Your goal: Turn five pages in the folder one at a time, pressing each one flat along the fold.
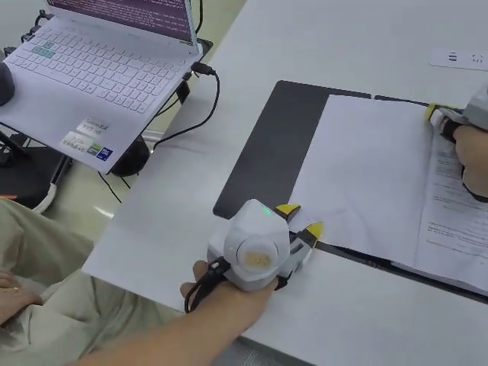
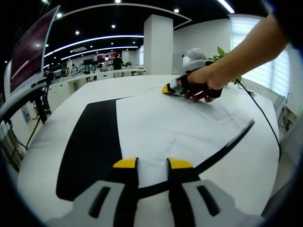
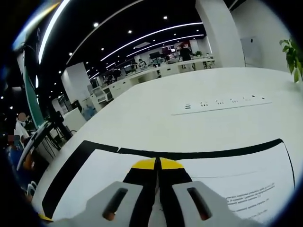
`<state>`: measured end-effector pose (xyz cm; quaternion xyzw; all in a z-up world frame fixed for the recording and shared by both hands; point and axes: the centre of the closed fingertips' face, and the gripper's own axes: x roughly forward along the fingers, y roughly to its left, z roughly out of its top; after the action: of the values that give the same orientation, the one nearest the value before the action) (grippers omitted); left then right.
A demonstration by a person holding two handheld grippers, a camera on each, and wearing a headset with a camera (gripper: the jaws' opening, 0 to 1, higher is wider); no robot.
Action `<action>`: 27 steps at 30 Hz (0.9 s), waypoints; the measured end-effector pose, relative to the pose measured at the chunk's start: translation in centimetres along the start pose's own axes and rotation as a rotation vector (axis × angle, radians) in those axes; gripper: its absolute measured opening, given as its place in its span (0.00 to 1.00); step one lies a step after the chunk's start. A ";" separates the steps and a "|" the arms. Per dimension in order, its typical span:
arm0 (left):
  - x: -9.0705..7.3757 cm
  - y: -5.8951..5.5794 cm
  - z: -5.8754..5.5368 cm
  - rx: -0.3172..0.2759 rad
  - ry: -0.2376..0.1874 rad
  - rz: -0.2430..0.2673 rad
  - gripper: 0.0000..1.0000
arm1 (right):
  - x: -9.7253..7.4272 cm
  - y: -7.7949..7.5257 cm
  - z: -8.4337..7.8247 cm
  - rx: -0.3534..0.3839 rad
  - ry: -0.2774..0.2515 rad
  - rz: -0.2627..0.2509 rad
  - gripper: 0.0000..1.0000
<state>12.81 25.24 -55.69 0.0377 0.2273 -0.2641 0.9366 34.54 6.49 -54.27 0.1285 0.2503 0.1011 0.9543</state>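
One white surface (image 1: 343, 38) carries everything, and the open folder (image 1: 267, 145) lies across its middle, black cover bared on the left. A blank leaf (image 1: 366, 175) is laid over onto that cover; a printed page (image 1: 450, 221) faces up beside it.

The step looks to be pressing this leaf flat. The right gripper (image 1: 438, 114) sits at the far end of the fold, fingers closed tight together with nothing visible between them. The left gripper (image 1: 300, 218) rests at the near edge, fingers a narrow gap apart, holding nothing.

To do it well, keep the left tips pinning the near edge so the leaf cannot creep. Draw the right tips along the fold in one even stroke, low and light enough not to wrinkle the paper.

Counted: one surface, one folder, one laptop (image 1: 99, 84), two visible page faces, two grippers, one power strip (image 1: 457, 58), one cable (image 1: 202, 114).
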 end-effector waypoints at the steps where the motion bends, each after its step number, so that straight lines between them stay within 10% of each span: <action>1: 0.0 0.0 0.0 -0.002 0.000 0.000 0.22 | -0.1 0.0 -0.1 0.007 0.002 0.001 0.00; 27: 0.0 0.0 0.0 -0.008 -0.001 -0.001 0.22 | -6.2 3.0 -4.0 0.088 0.026 0.075 0.00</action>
<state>12.82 25.29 -55.71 0.0338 0.2279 -0.2635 0.9367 26.90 8.48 -53.95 0.1783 0.2620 0.1273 0.9399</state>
